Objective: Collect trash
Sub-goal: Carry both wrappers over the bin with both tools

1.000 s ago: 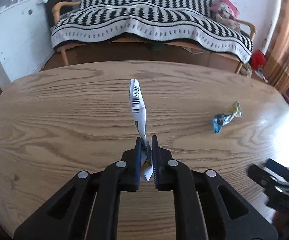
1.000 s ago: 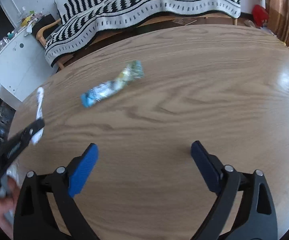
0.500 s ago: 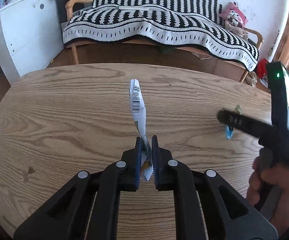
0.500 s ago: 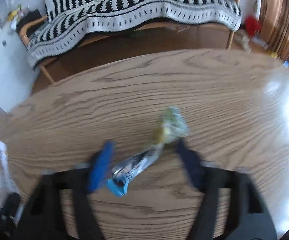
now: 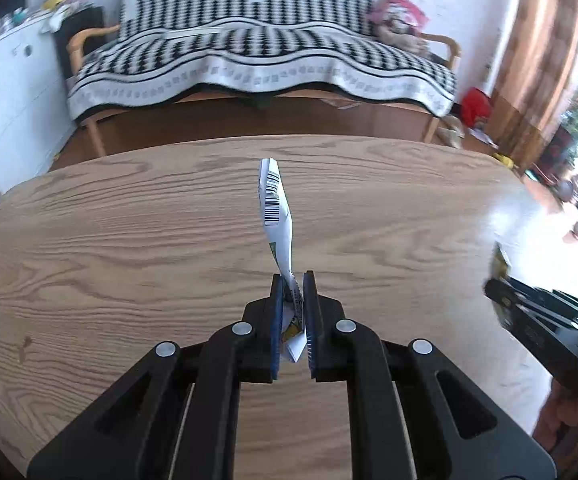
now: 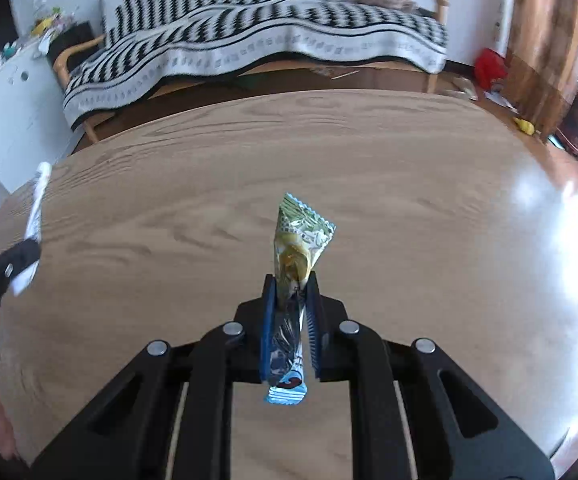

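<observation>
- White wrapper (image 5: 276,216): a flattened, creased strip printed with a black barcode and a bit of yellow-green low down, standing edge-on and nearly upright, pinched at its lower end, clear of the table.
- Snack wrapper (image 6: 299,248): crinkled, twisted at the middle, green-yellow serrated upper end, blue lower end hanging below, also lifted off the table.

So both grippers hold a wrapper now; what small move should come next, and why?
Probably carry both away toward a bin. The left gripper pinches the white wrapper, the right gripper, just closed, clamps the green-blue wrapper, and no trash shows on the table.
</observation>
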The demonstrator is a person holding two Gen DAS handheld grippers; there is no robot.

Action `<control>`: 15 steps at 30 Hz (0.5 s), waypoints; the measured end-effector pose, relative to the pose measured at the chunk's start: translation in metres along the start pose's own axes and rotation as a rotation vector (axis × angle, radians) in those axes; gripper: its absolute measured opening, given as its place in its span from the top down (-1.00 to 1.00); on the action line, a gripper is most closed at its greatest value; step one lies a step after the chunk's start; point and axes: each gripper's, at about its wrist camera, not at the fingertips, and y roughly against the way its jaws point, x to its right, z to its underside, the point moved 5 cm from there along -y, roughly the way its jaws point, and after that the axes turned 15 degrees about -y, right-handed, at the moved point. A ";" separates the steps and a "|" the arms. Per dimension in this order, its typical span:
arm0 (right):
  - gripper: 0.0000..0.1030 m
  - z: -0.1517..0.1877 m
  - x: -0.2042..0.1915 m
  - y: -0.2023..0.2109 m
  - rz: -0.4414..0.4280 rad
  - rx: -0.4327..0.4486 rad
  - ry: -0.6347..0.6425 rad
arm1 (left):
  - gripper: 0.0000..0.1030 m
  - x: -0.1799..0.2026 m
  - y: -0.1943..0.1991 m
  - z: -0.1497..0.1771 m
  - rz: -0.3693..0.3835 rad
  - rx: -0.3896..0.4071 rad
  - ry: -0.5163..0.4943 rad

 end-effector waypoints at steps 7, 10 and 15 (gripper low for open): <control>0.71 0.023 0.139 0.067 0.069 0.063 -0.138 | 0.82 0.114 0.011 -0.013 0.105 0.017 -0.151; 0.71 0.032 0.209 0.093 0.101 0.081 -0.234 | 0.82 0.170 0.012 -0.014 0.184 0.019 -0.203; 0.71 0.053 0.308 0.128 0.166 0.119 -0.372 | 0.82 0.278 0.022 -0.013 0.290 0.038 -0.323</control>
